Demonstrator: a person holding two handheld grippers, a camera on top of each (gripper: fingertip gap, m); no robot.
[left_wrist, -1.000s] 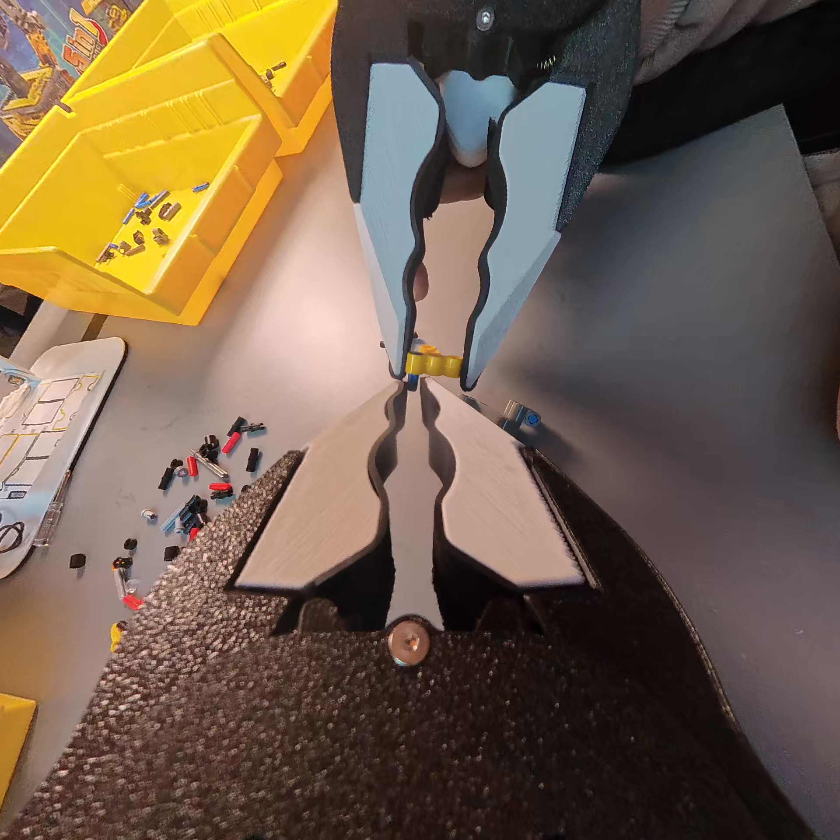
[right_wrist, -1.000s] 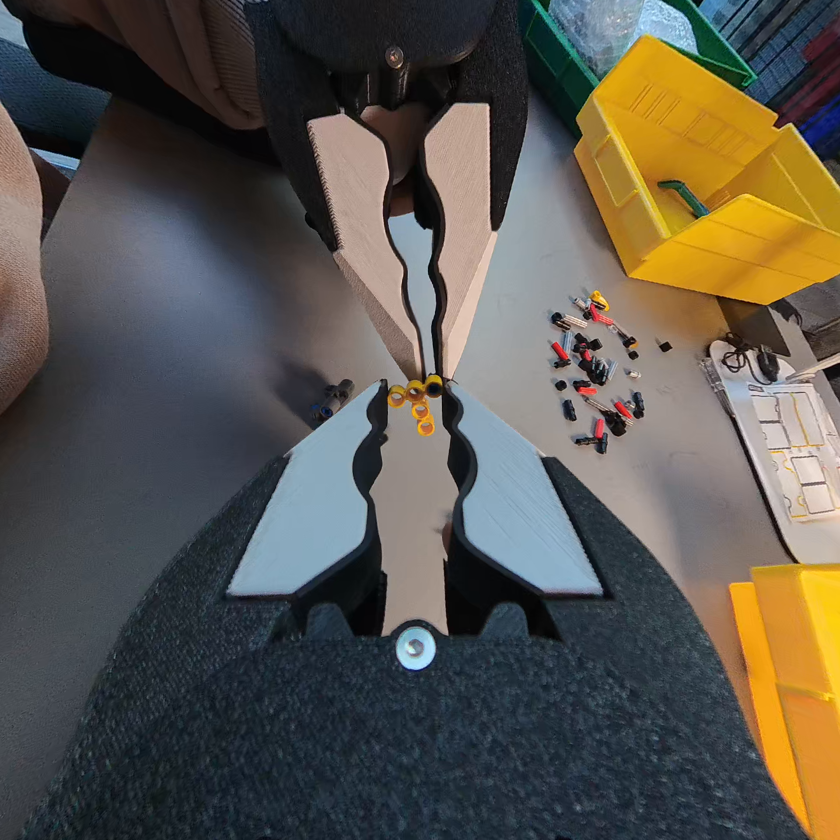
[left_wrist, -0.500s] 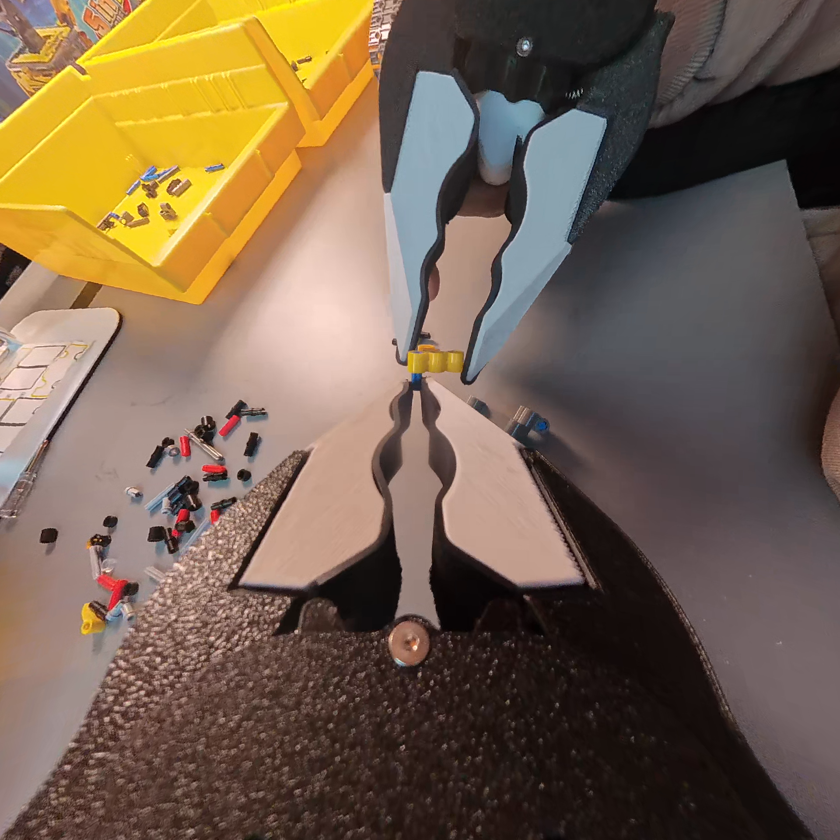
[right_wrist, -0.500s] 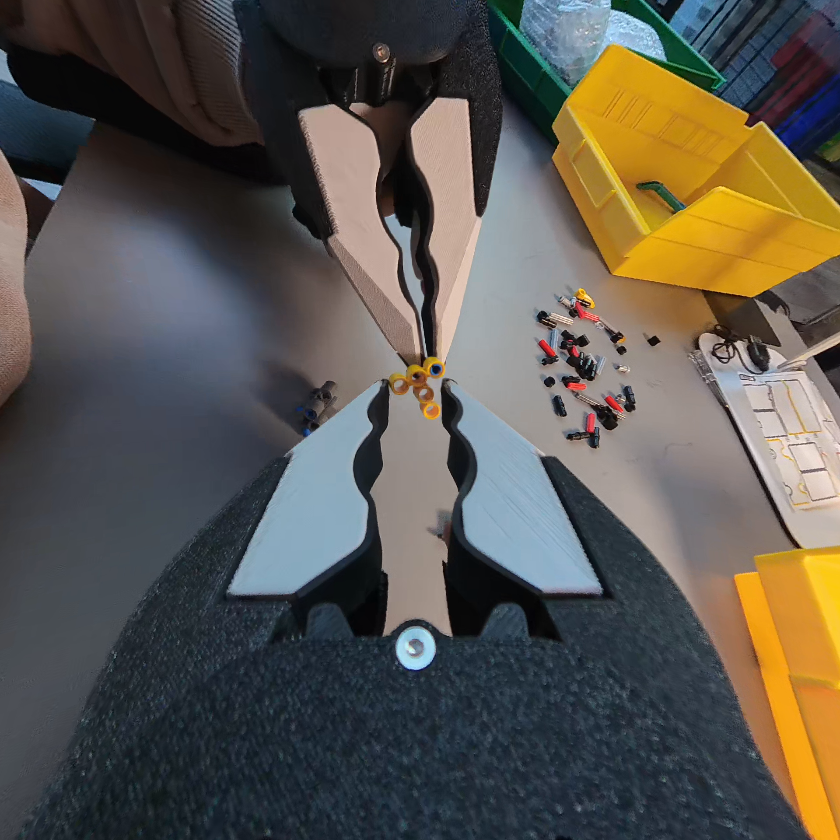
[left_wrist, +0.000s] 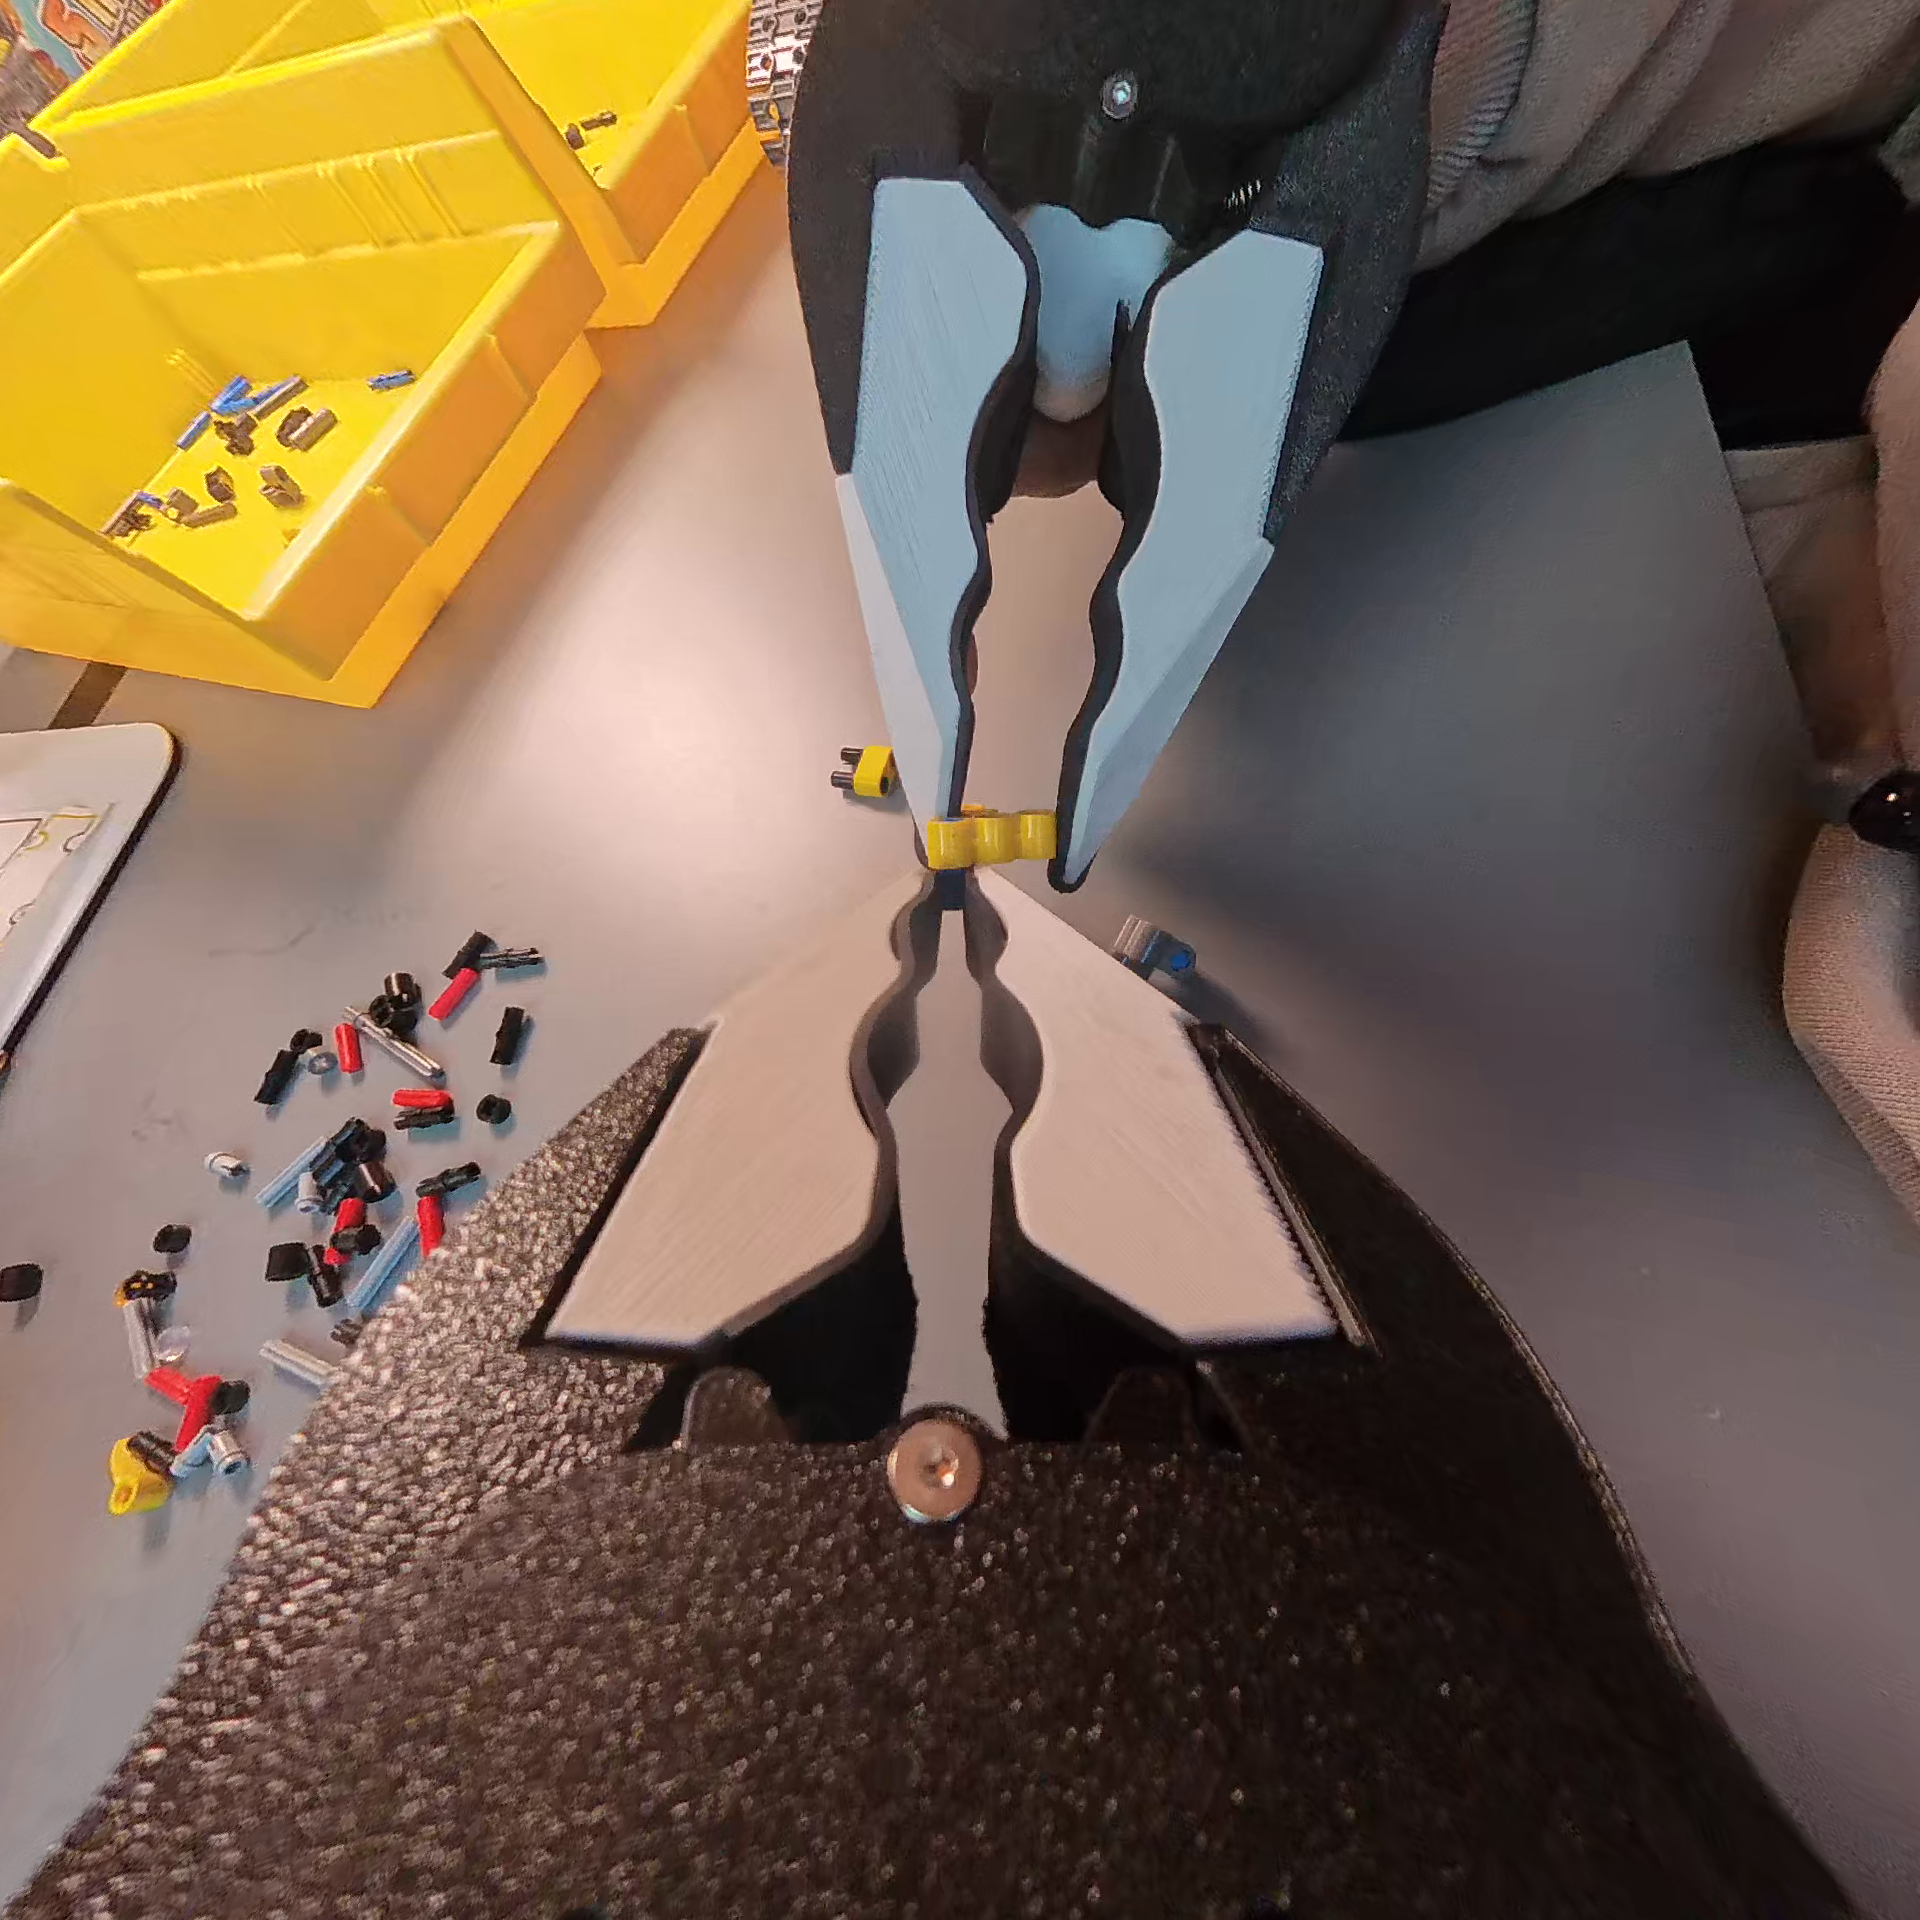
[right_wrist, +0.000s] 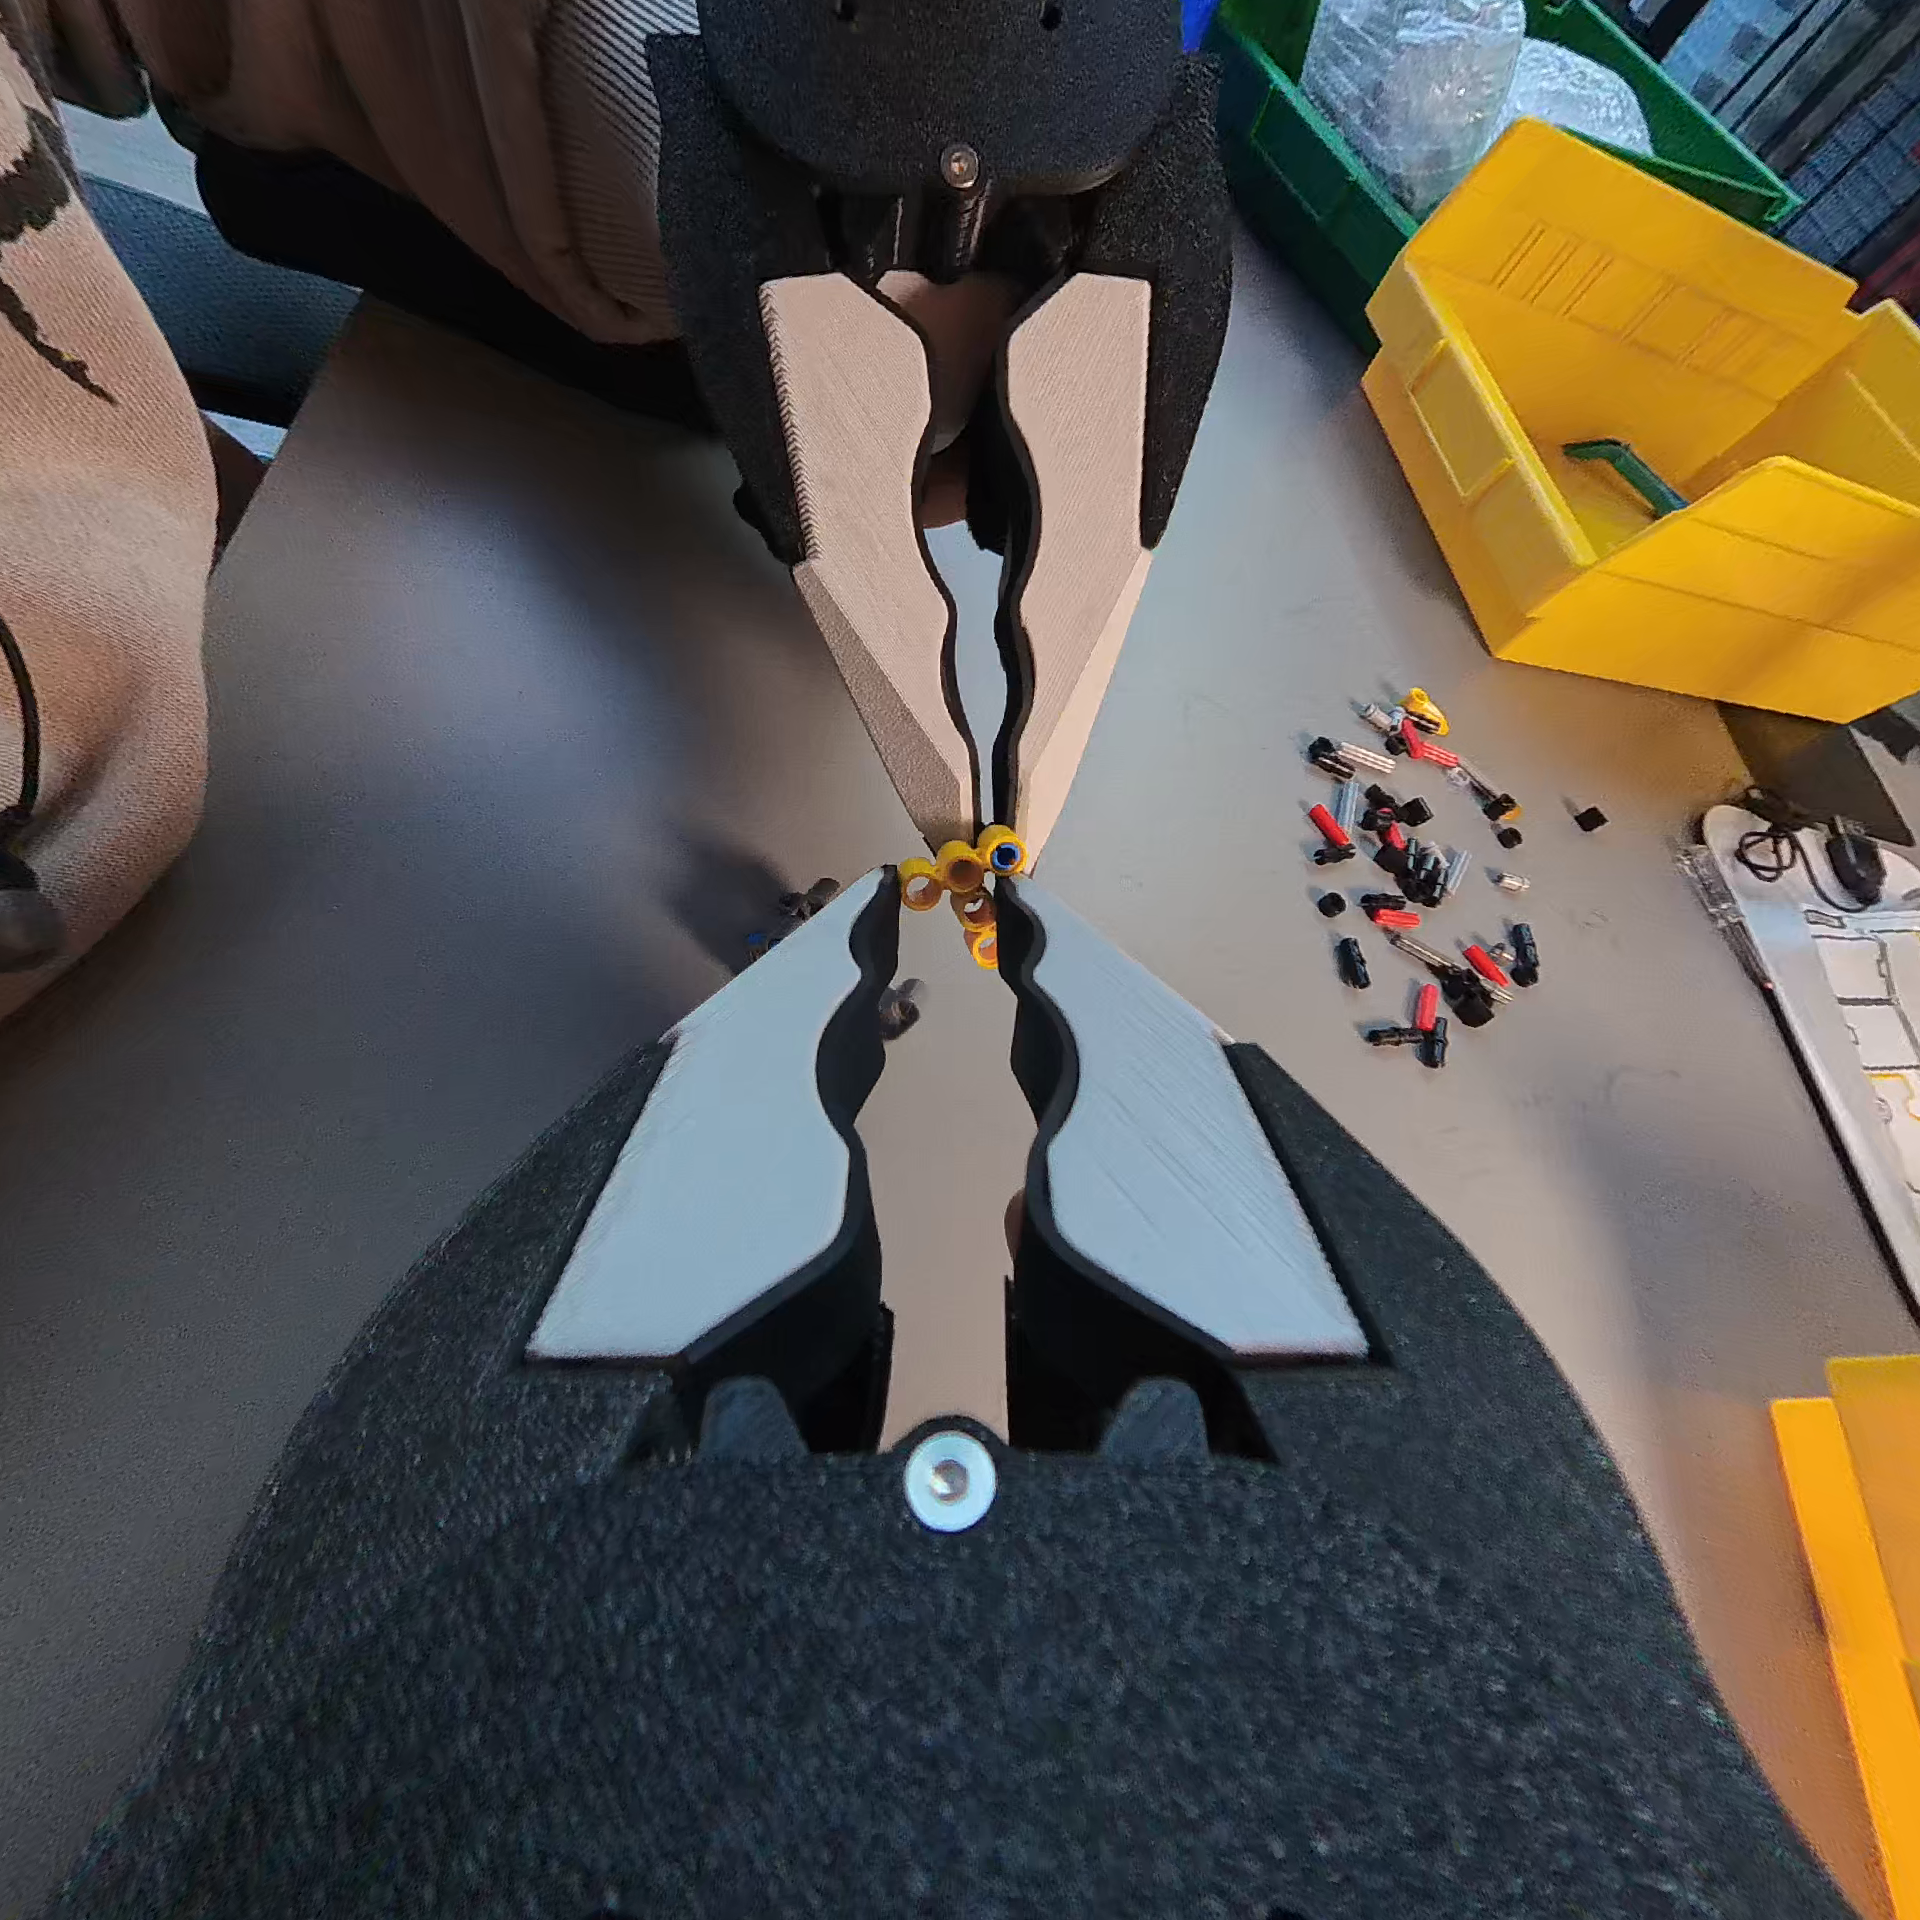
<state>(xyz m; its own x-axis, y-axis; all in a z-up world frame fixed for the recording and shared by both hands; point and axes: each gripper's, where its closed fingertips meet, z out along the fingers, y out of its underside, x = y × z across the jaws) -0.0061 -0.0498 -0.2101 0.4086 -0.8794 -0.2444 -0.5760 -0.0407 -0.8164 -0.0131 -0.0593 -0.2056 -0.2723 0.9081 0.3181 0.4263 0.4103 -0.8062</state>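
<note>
Yellow plastic T-shaped connector (left_wrist: 987, 840), small, light, hard and slippery, sits pinched across its bar by the right gripper (left_wrist: 1003, 847). At 6 o'clock below it, the left gripper (left_wrist: 945, 902) has its jaws squeezed together on a blue pin (left_wrist: 948, 896) stuck in one end hole.

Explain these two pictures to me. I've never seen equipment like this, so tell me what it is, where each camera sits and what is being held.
There is no robot here. A person holds a pair of hand-operated tongs in each hand, and each pair carries a wide-angle camera that looks forward along its two fingers. That is why each picture shows its own tongs large at the bottom and the other pair facing it at the top.

In the left wrist view, the left tongs are closed on a thin blue pin. In the right wrist view, the right tongs grip a small yellow connector with round holes. The two pieces meet tip to tip above a grey table.

Beside them lie scattered small parts, black, red and grey. Farther off are yellow bins and a green bin.
</note>
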